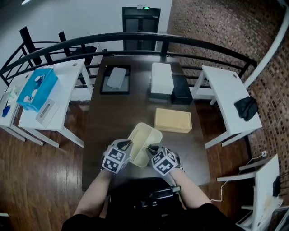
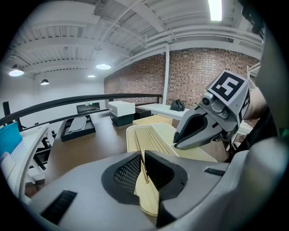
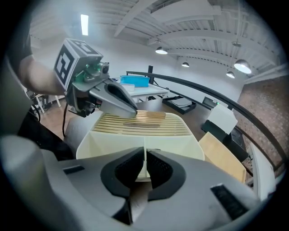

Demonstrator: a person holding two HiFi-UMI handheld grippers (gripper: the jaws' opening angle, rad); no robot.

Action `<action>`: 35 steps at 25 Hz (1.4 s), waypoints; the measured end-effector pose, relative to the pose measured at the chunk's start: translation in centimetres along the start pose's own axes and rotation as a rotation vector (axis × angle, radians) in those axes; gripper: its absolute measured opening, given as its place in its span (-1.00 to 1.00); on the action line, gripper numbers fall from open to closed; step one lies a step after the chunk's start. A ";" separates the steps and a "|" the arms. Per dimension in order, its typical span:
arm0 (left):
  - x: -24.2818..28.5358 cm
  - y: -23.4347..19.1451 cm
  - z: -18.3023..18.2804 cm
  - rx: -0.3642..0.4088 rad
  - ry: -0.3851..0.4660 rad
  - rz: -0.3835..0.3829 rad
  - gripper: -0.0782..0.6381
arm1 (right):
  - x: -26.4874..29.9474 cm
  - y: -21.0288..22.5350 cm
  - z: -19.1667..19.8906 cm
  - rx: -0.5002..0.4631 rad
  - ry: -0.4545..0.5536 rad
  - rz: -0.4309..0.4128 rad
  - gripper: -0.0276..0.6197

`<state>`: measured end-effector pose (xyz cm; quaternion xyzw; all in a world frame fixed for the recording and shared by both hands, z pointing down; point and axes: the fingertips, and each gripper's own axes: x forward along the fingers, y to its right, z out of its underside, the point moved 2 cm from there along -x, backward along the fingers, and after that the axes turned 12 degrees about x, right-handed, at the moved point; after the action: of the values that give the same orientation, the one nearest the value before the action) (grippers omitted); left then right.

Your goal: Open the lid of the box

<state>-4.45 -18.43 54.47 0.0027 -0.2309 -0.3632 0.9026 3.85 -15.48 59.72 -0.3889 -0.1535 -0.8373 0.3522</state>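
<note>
Dark table (image 1: 118,118) below an open cream box (image 1: 145,136) — ribbed floor.

No word, number or brand can be read in any view. Low in the middle of the head view, the marker cube (image 1: 114,160) on the left gripper (image 1: 128,145) and the one on the right gripper (image 1: 151,148) carry only black-and-white square patterns, no letters. At the top centre, a small green lit sign (image 1: 145,7) over the dark door (image 1: 141,27) is too small to read.
</note>
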 end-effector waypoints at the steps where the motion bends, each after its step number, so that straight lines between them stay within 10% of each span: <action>1: 0.0 0.0 0.0 -0.003 -0.002 -0.001 -0.73 | 0.0 0.0 0.0 0.000 -0.001 0.000 -0.84; 22: -0.3 0.4 -0.6 0.025 -0.007 -0.064 -0.74 | 0.3 -0.5 -0.6 -0.039 -0.187 0.001 -0.84; 33: -0.7 0.8 -2.0 0.269 -0.025 -0.137 -0.75 | 1.6 -1.2 -0.8 -0.047 -0.260 -0.002 -0.85; 35: -0.8 0.3 -1.9 0.222 -0.014 -0.138 -0.75 | 1.4 -1.0 -1.0 -0.058 -0.293 0.026 -0.85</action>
<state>-3.98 -18.00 52.51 0.1159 -0.2751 -0.3967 0.8681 1.96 -16.02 60.18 -0.5191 -0.1738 -0.7710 0.3254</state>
